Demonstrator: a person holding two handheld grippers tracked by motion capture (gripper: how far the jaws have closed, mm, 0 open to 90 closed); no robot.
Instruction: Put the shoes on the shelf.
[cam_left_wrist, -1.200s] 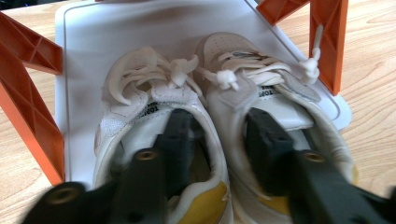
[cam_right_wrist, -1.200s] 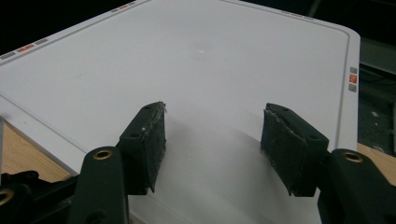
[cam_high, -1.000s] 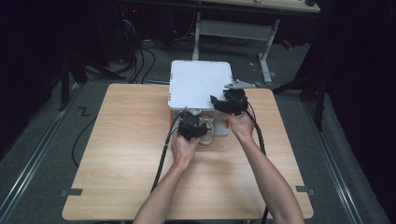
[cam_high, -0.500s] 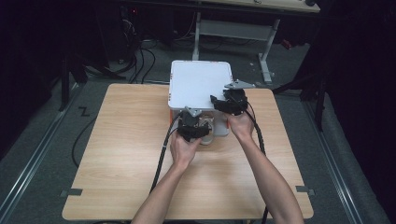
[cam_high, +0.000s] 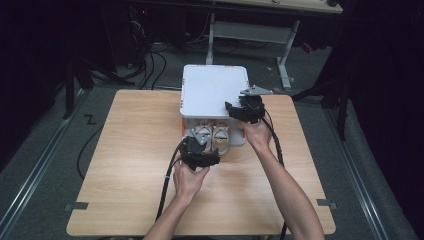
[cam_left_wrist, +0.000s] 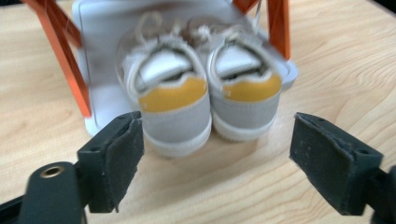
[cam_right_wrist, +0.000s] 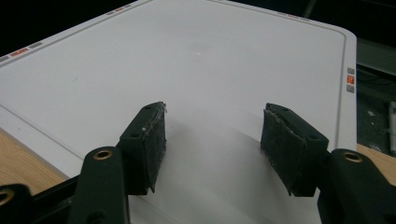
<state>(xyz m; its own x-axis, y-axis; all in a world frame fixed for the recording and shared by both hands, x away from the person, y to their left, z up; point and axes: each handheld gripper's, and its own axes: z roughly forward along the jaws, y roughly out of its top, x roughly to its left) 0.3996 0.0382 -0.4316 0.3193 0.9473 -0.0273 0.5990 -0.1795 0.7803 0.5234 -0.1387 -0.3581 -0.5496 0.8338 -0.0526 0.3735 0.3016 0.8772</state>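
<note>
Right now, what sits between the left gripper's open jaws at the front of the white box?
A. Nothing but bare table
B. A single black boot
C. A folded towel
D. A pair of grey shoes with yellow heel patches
D. The left gripper view shows the left gripper with its jaws spread wide in front of a pair of grey shoes with yellow heel patches, heels toward the camera, at the open front of the white box.
</note>
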